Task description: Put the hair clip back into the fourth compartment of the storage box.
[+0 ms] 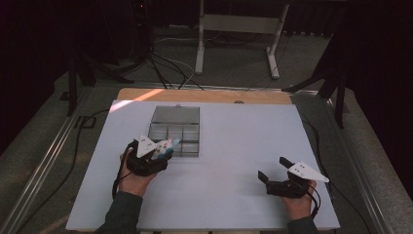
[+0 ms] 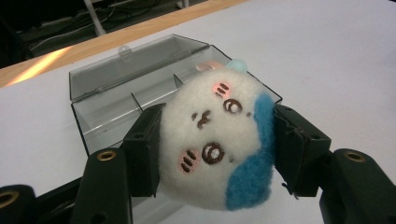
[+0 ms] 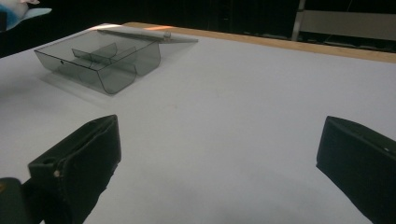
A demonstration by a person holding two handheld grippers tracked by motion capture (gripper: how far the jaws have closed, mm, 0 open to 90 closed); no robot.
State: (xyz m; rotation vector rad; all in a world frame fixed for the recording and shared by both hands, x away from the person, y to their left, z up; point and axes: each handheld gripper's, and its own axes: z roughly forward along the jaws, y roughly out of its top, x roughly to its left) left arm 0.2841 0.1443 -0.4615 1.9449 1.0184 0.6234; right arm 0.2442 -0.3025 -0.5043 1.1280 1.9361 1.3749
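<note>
Left tongs (image 2: 212, 154) clamp plush toy (image 2: 217, 144) near box (image 2: 107, 112) edge; right tongs (image 3: 219, 172) apart.

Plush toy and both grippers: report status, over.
Left gripper shut on plush toy, just short of open divided box. Right gripper open, holding nothing, low over table. Nothing between toy and box.

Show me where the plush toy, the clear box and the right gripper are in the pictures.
plush toy (image 2: 212, 140), left gripper view, on its white face.
clear box (image 2: 112, 109), left gripper view, on a compartment wall.
right gripper (image 1: 273, 168), high view, between its two open jaws.
</note>
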